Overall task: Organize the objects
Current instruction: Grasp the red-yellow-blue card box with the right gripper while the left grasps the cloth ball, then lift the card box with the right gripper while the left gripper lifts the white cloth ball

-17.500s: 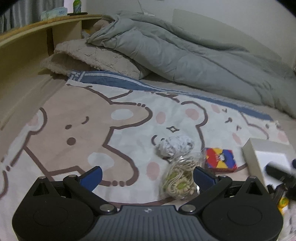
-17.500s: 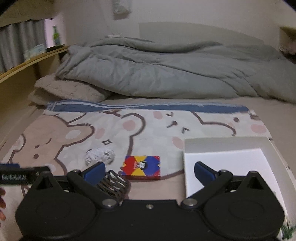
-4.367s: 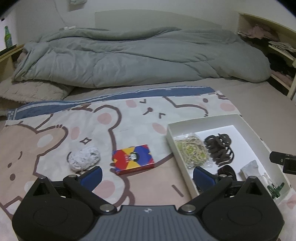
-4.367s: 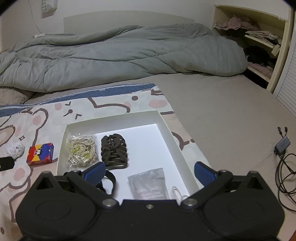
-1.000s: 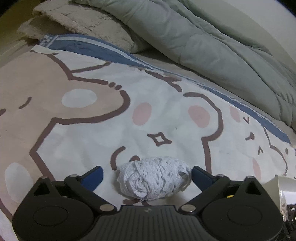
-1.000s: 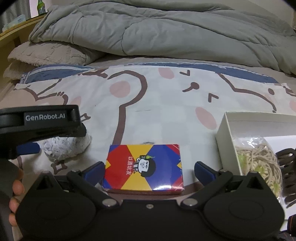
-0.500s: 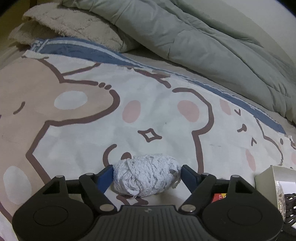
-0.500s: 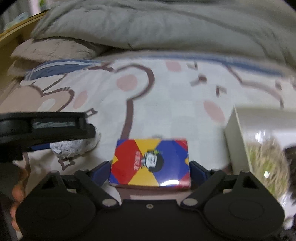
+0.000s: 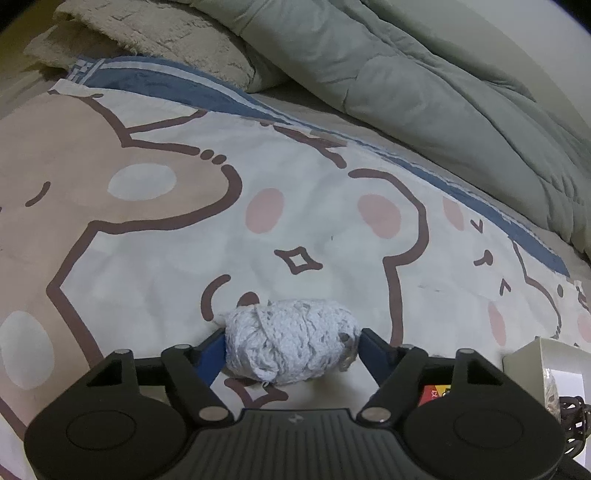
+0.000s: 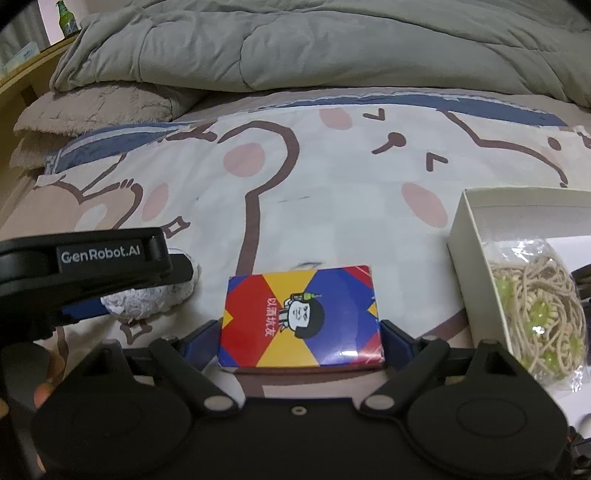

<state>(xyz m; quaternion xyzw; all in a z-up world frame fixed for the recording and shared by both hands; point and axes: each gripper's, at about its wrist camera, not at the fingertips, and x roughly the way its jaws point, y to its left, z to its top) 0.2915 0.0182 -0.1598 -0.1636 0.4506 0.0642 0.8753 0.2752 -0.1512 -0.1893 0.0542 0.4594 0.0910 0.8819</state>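
A white yarn ball (image 9: 295,332) lies on the bear-print blanket (image 9: 155,258). My left gripper (image 9: 291,345) straddles it, jaws closing, with the blue pads (image 9: 212,352) against both ends. A red, yellow and blue card box (image 10: 301,317) lies flat on the blanket. My right gripper (image 10: 299,343) is closing on it, pads touching its short sides. In the right wrist view the left gripper's black housing (image 10: 85,258) covers part of the yarn ball (image 10: 144,301). To the right stands a white box (image 10: 469,236) holding a bag of hair ties (image 10: 535,310).
A grey duvet (image 10: 295,48) and a beige pillow (image 10: 99,107) lie at the far end of the bed. A green bottle (image 10: 66,16) stands on a wooden shelf at far left. A dark hair clip (image 9: 572,417) sits in the white box (image 9: 532,354). A person's fingers (image 10: 44,391) show at lower left.
Both grippers' jaws have narrowed from wide open until the pads meet the yarn ball and the card box. Neither hand has shifted much.
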